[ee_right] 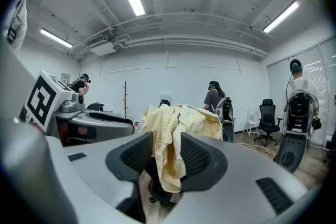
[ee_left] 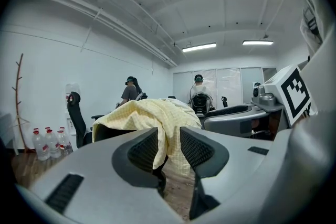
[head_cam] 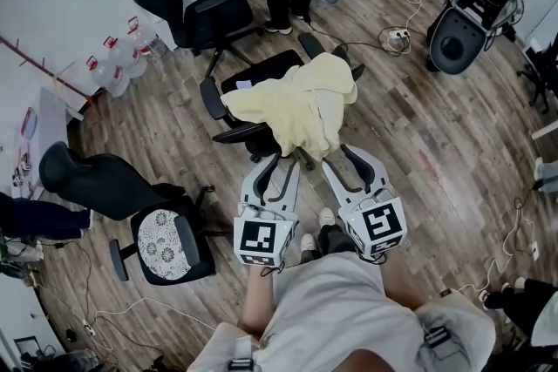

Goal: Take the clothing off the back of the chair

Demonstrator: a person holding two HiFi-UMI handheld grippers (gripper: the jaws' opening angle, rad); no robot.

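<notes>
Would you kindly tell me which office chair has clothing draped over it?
The middle chair, directly ahead, bears the yellow garment over its back; the patterned-seat chair and the wall-side chair are bare.

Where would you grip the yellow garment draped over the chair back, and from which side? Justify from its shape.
Grip the loose edges of the yellow garment hanging down behind the chair back, coming in level from the rear: there the cloth dangles free in thin folds, probably easy to pinch.
</notes>
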